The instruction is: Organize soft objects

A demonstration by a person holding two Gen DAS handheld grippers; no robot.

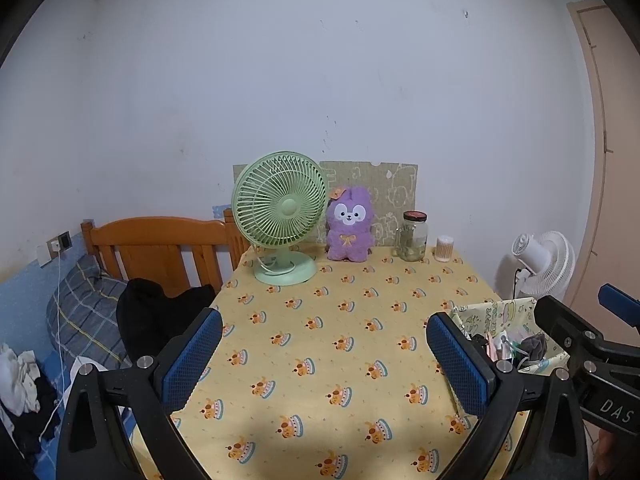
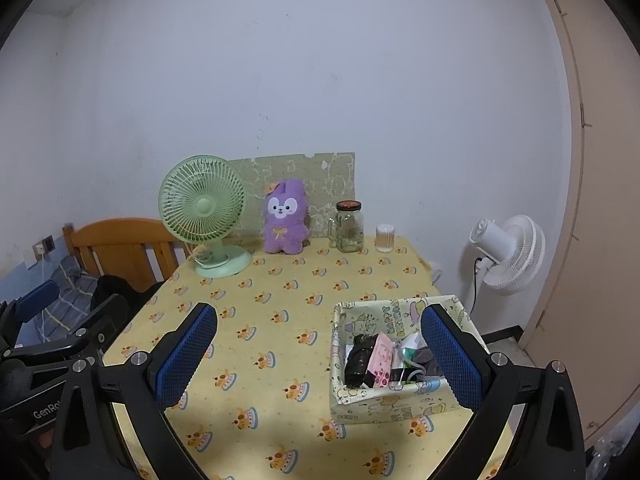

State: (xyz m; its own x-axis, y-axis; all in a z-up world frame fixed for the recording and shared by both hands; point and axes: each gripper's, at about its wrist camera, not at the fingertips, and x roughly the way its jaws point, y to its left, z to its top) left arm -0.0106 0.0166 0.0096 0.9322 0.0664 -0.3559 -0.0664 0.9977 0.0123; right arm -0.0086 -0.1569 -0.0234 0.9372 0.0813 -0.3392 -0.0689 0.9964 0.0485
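Grippers, left (image 1: 324, 356) & right (image 2: 320, 354), both w/ jaws wide apart & empty above table (image 2: 280, 296); purple plush (image 2: 285, 218) sits at table's far edge, box (image 2: 384, 402) near its right edge.

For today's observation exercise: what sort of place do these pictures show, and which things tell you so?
Most likely a small bedroom at home. A wooden bed frame with a pillow stands beside a table that holds a purple soft toy and a green fan.
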